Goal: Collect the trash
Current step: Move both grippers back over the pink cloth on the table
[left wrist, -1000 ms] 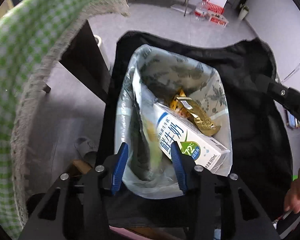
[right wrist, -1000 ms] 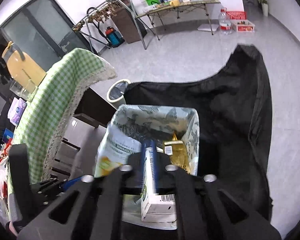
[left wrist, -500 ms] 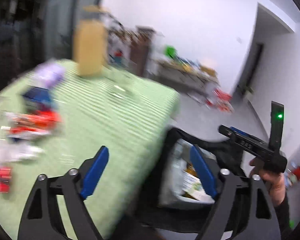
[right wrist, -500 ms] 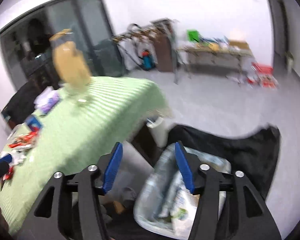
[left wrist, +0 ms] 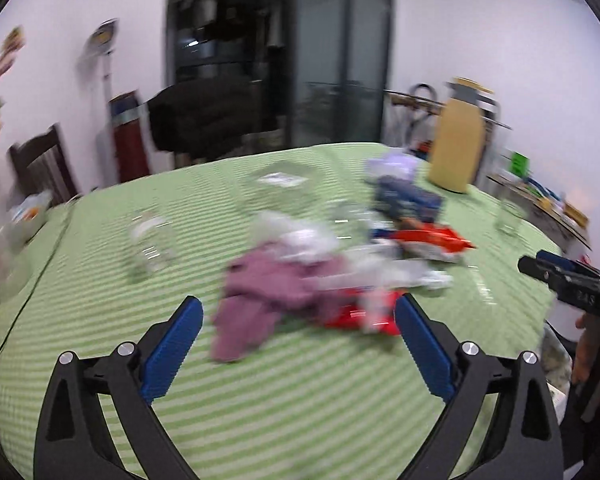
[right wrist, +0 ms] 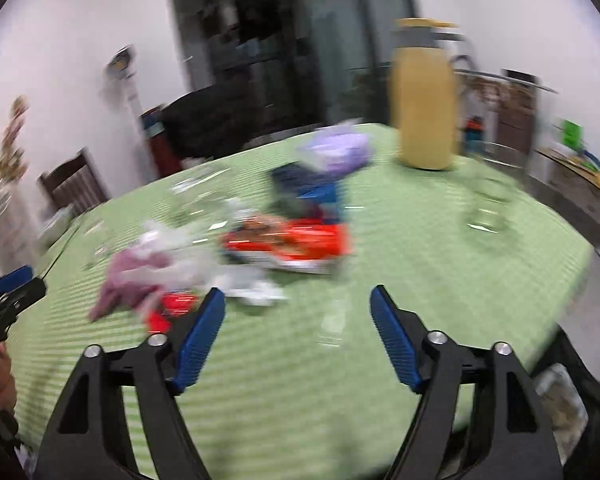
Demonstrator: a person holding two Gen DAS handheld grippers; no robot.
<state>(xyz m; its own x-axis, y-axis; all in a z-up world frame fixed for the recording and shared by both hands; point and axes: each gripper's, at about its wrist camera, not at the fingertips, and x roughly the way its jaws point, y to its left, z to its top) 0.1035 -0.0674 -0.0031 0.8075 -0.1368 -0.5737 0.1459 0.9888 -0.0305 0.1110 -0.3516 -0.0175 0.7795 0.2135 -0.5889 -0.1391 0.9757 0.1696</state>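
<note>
Opening with nothing between their fingers, left gripper (left wrist: pixel 296 322) and right gripper (right wrist: pixel 298 312) hang over littered green tablecloth (left wrist: pixel 300 400).

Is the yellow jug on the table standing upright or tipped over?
Upright. The yellow jug stands on its base on the green tablecloth, grey lid on top, in both views, despite blur.

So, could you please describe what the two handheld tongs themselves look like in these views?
Both the left tongs and the right tongs have matte black angular frames with triangular cut-outs, silver round bolts at the pivots, and ribbed blue pads on the fingers. No cables or sleeves are visible. Pale markings on the right tongs' black body, seen from the left wrist view, are too blurred to read.
</note>
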